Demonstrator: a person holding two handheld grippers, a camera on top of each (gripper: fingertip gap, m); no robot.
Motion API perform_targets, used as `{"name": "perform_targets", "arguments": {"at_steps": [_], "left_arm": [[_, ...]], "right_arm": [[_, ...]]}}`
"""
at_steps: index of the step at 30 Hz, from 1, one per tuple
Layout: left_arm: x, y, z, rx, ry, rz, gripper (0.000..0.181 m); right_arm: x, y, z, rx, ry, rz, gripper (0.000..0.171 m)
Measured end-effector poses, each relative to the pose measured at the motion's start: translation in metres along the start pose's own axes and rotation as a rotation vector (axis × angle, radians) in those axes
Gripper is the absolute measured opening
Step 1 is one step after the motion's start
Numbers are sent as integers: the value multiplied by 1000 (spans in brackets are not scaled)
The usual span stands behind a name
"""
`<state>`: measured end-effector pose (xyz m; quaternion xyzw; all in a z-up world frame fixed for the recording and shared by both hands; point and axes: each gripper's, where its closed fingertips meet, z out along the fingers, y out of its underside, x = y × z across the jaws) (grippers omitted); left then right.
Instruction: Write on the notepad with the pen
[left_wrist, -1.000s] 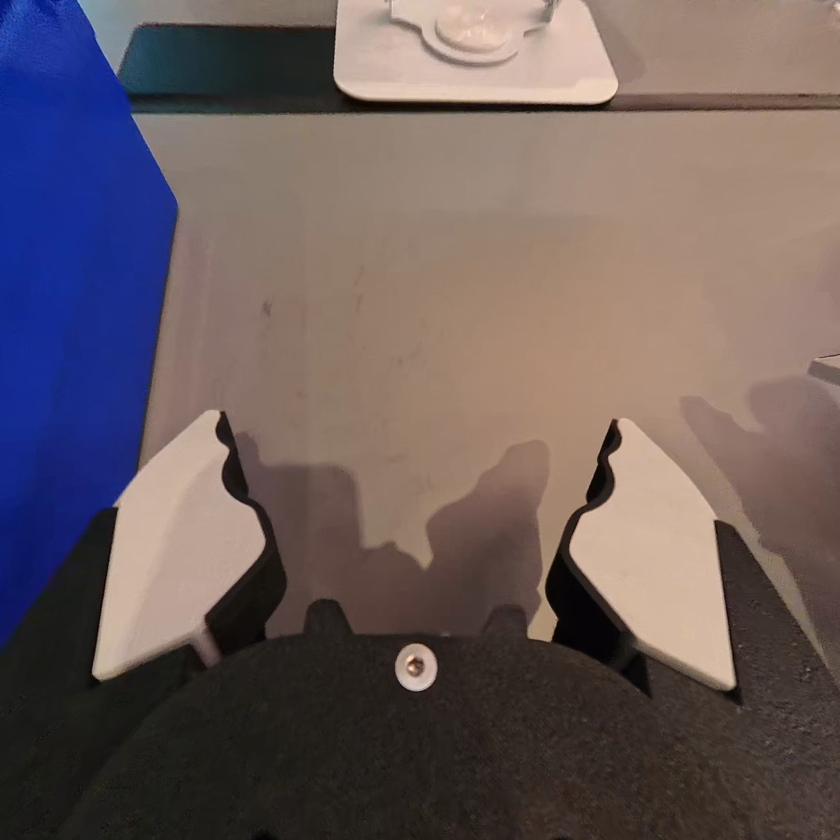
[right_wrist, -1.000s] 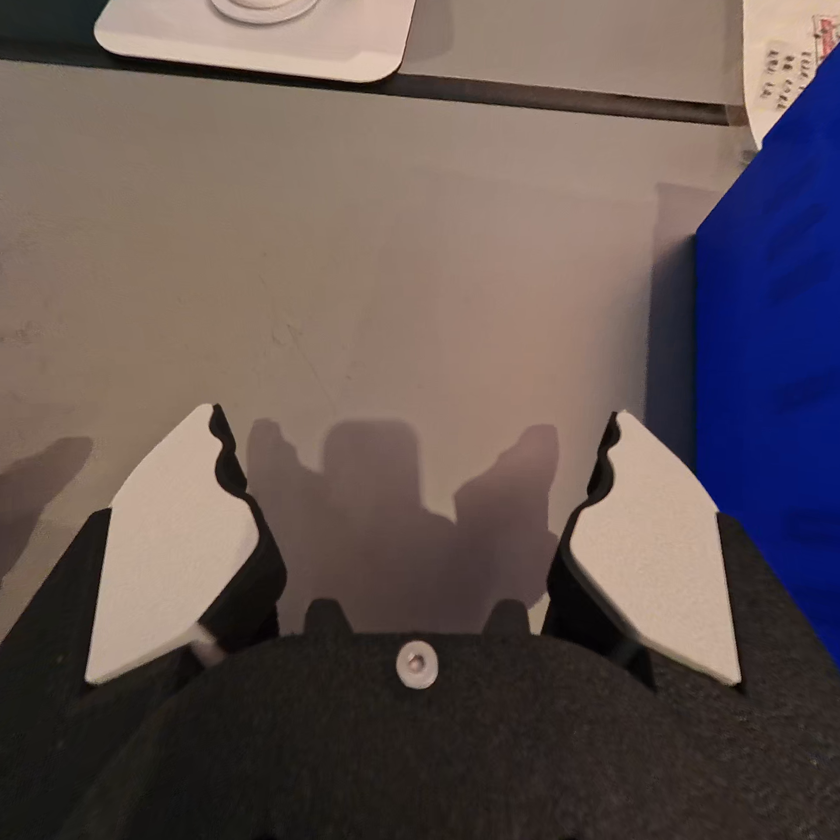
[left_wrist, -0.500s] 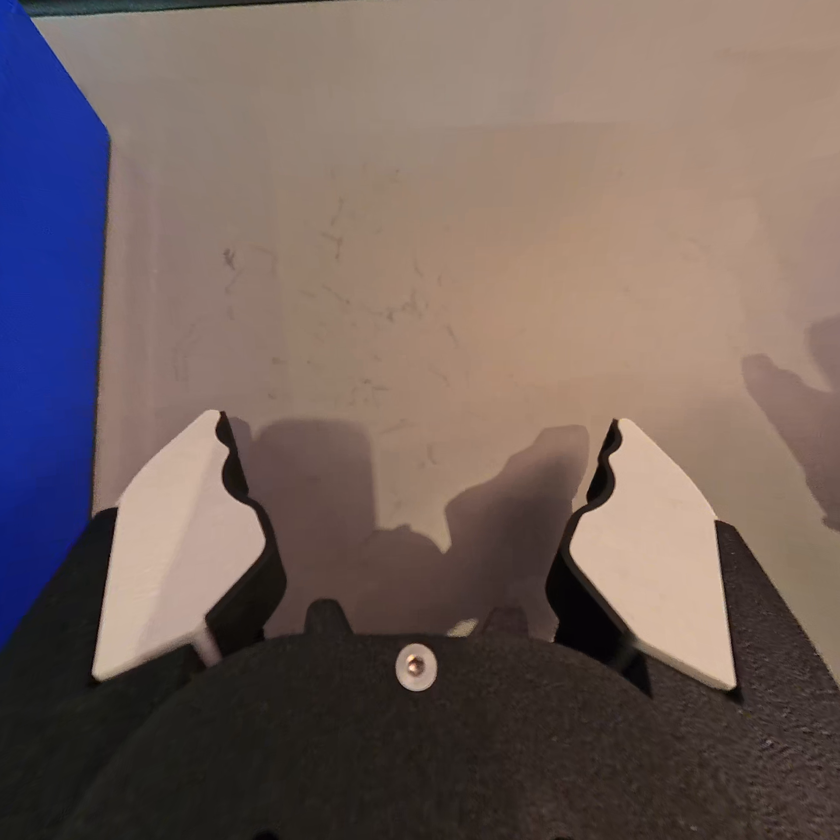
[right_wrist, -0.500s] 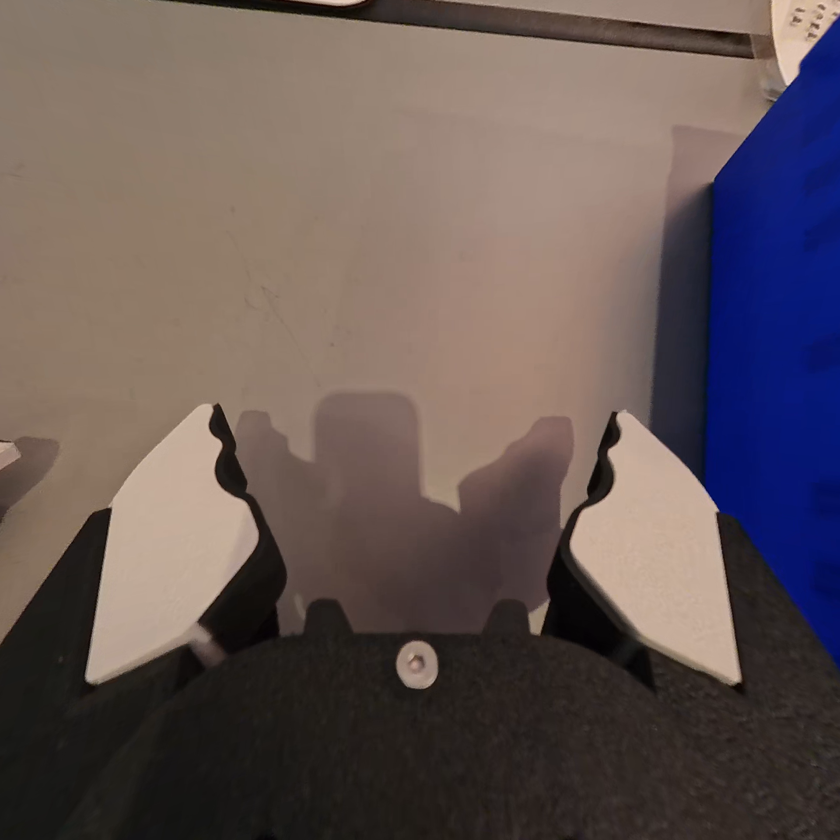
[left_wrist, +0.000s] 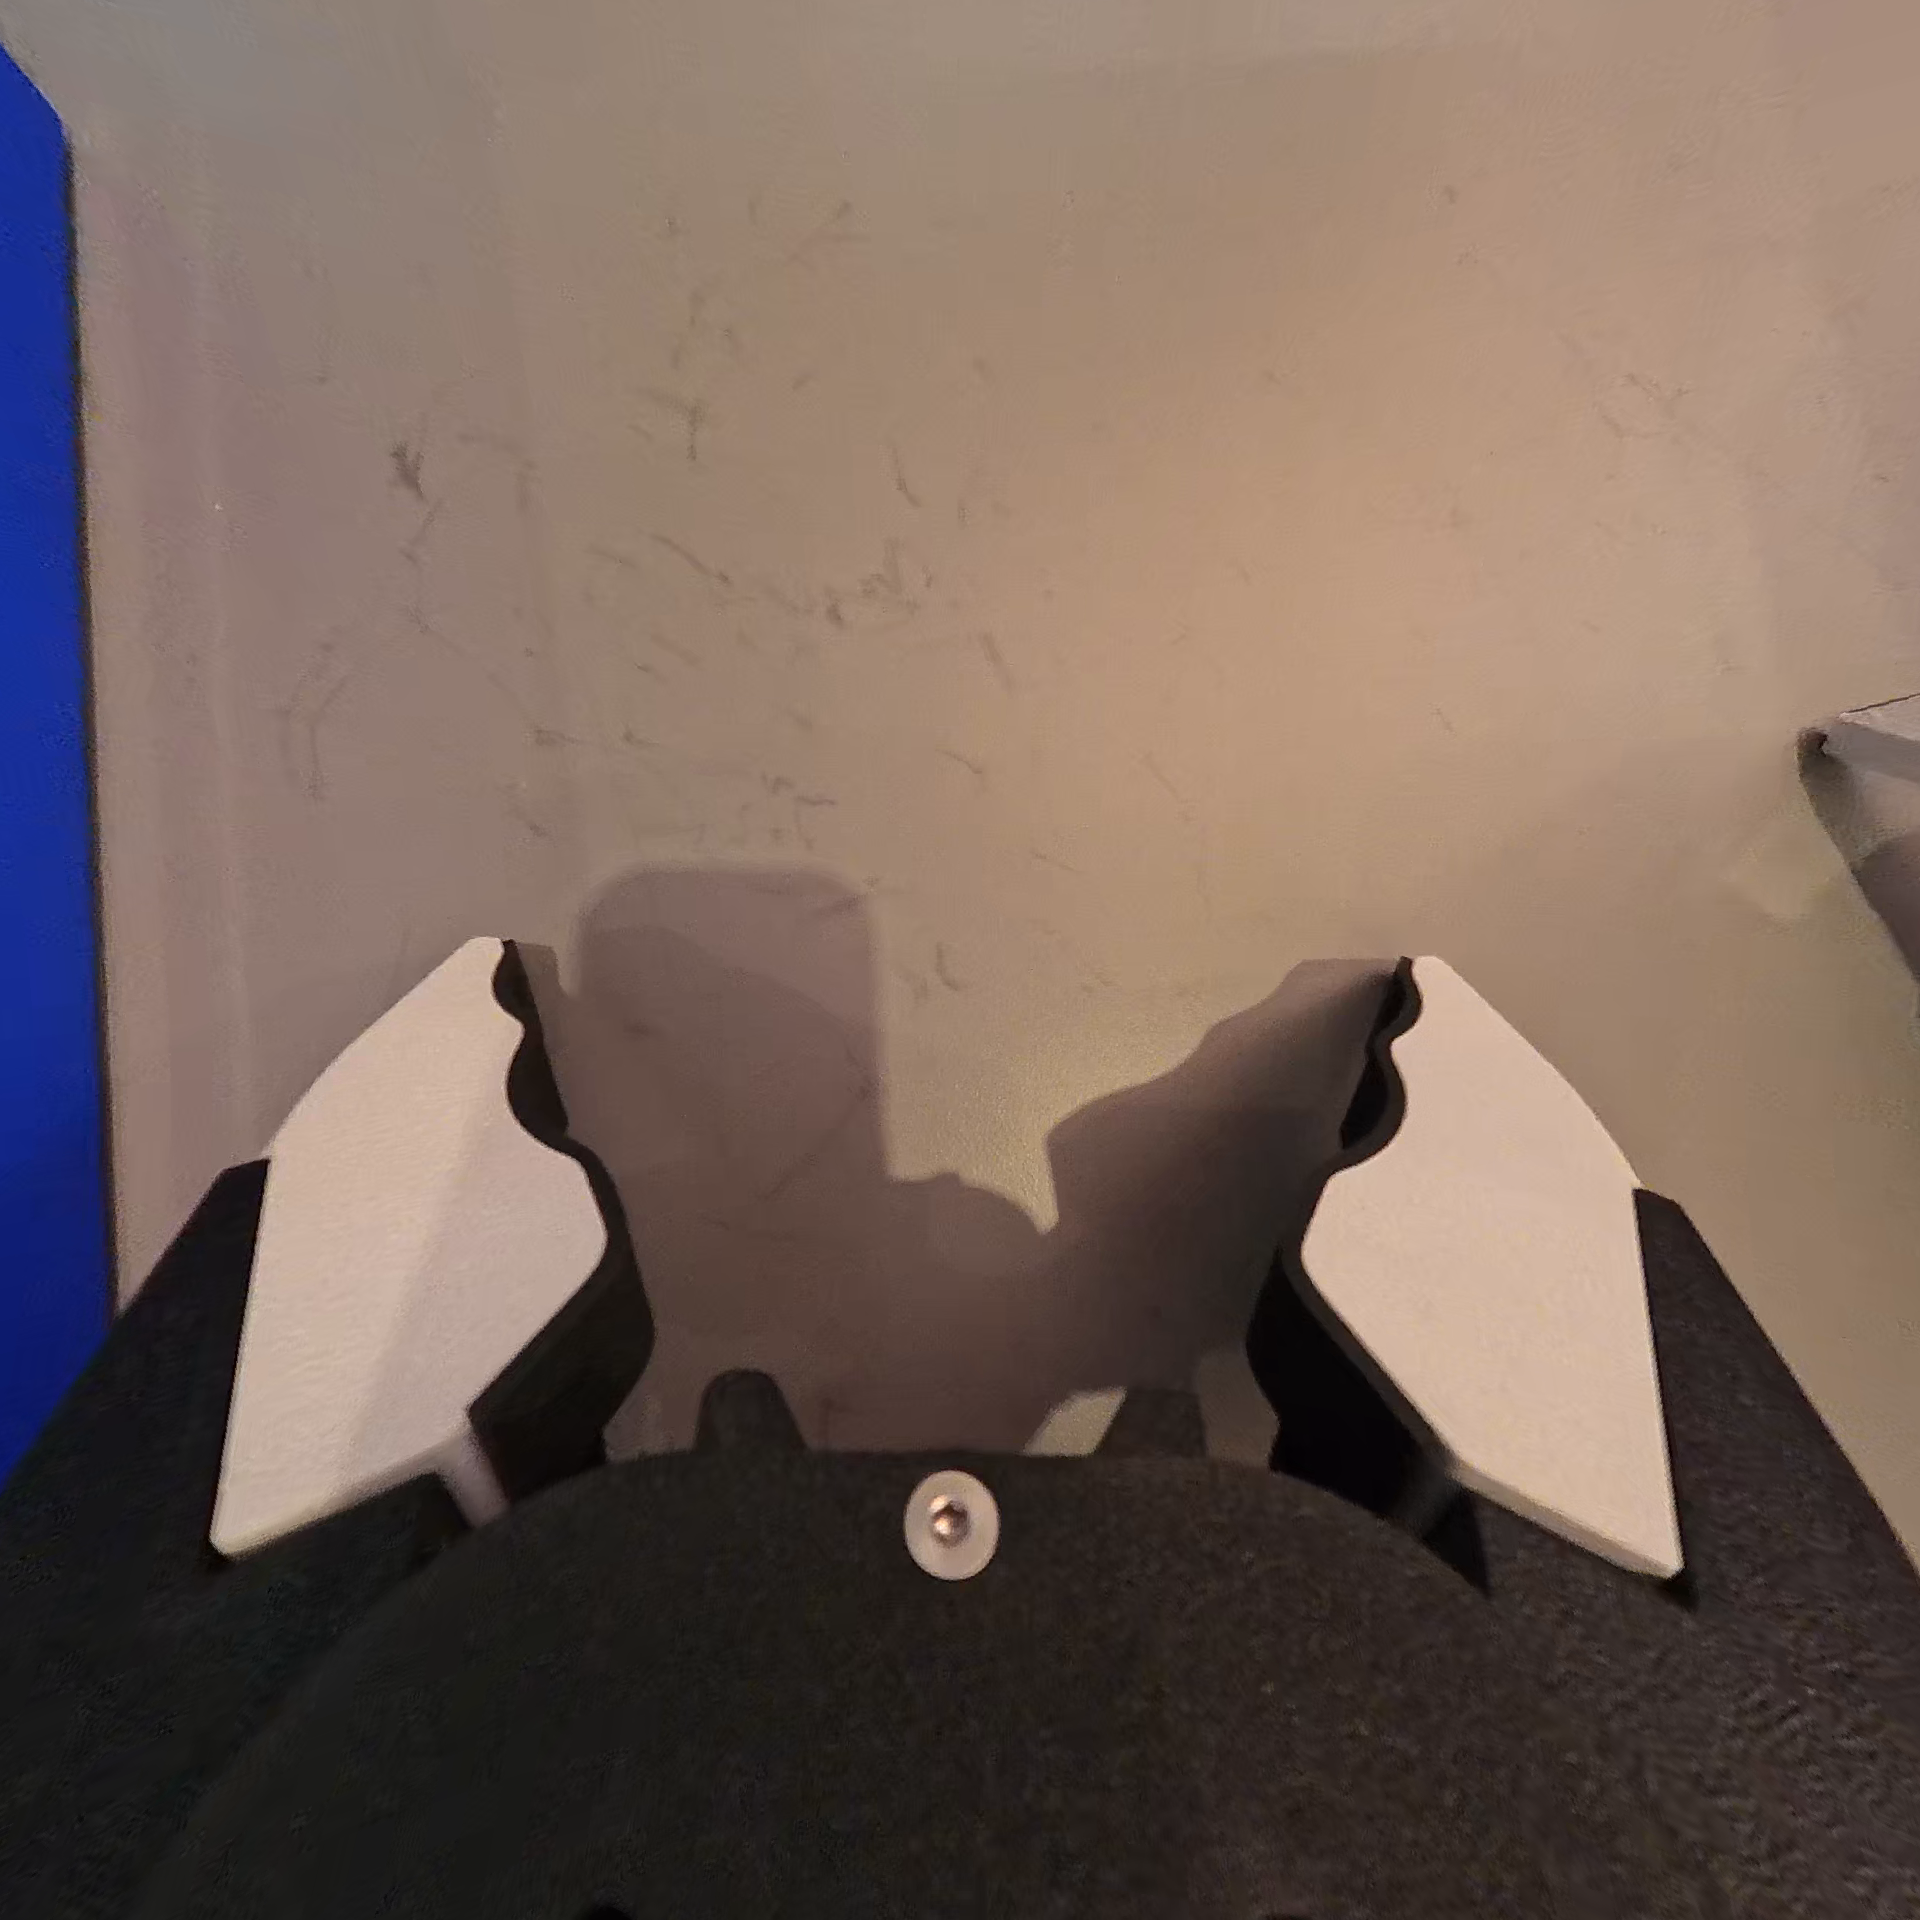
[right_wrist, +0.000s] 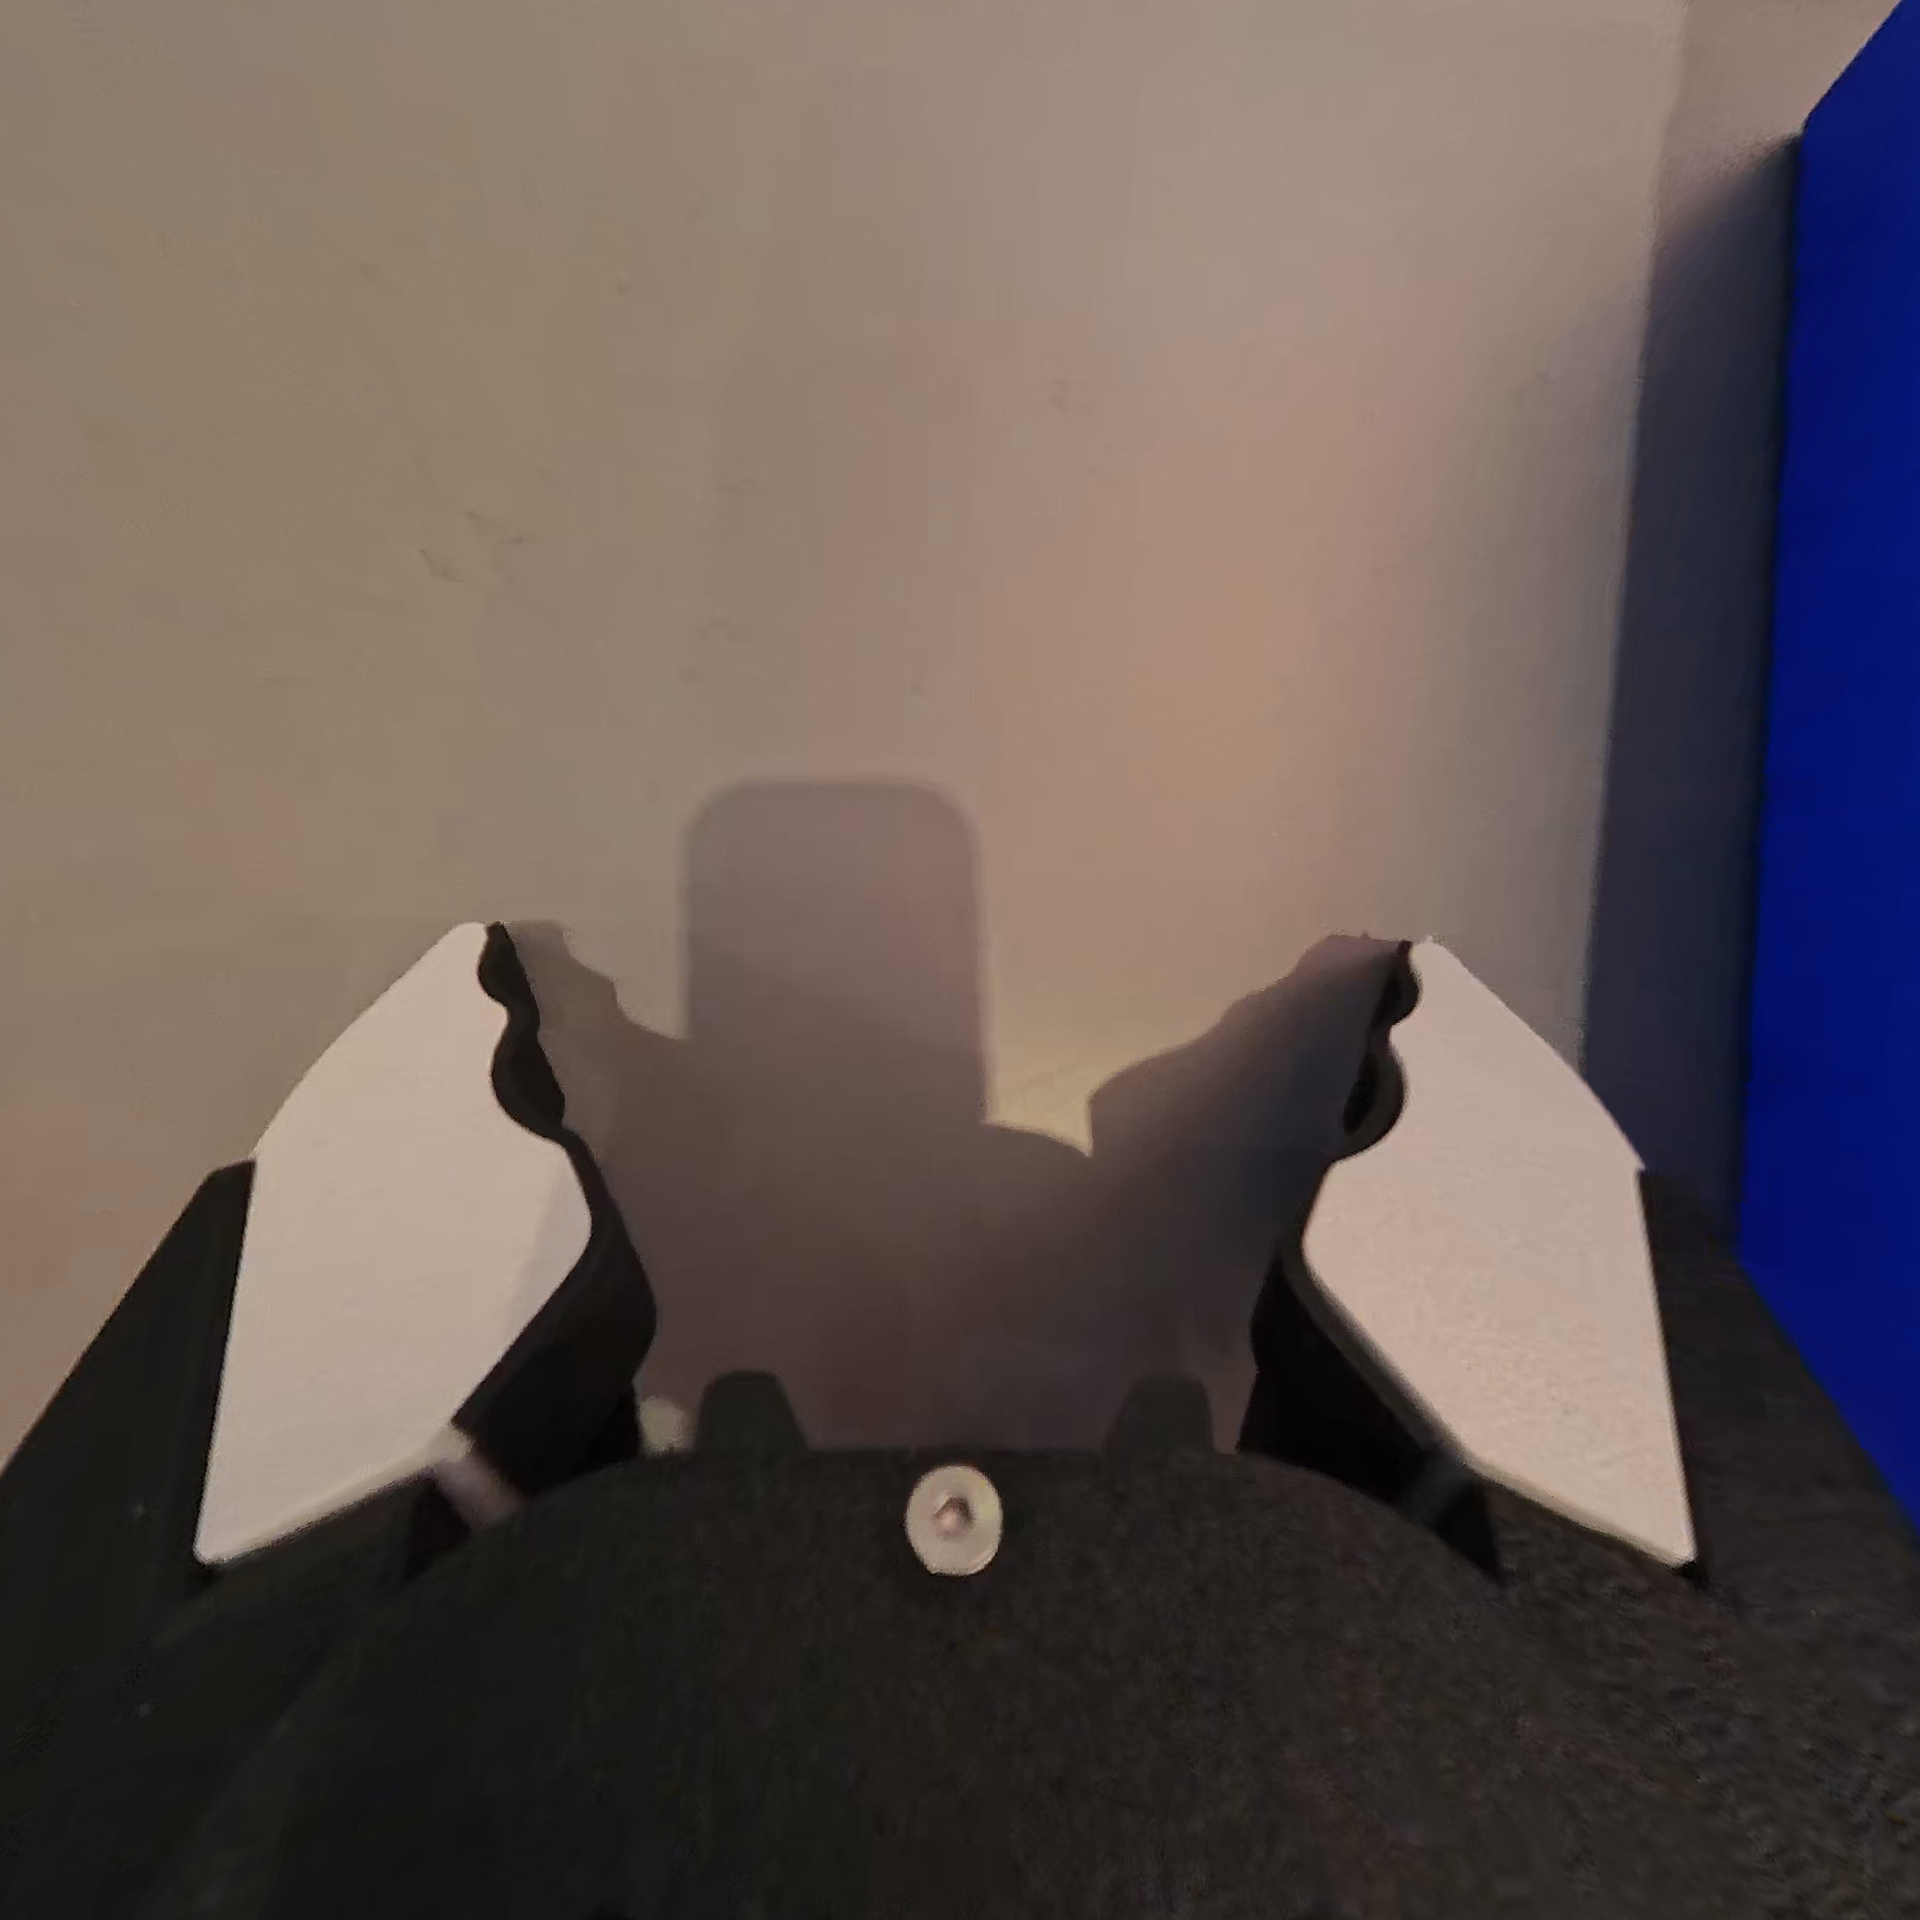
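Both tools, left (left_wrist: 956, 961) and right (right_wrist: 948, 940), spread wide, empty (lower over table (left_wrist: 1143, 468) than before); white tray gone from view.

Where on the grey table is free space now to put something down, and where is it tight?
Left wrist view: the scuffed grey tabletop is bare ahead of the open left gripper, between the blue panel and a grey fingertip at the right edge. Right wrist view: bare ahead of the open right gripper; tight only beside its blue panel.

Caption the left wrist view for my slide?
Left gripper, jaws open and empty, over scuffed table; blue panel at left.
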<state>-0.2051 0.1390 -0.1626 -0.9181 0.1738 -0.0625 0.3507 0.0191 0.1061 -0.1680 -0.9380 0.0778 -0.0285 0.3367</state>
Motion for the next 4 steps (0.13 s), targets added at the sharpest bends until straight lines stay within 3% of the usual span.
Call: {"name": "perform_targets", "arguments": {"at_steps": [4], "left_arm": [[0, 0, 0, 2, -6, -7, 146]], "right_arm": [[0, -4, 3, 21, 6, 6, 145]]}}
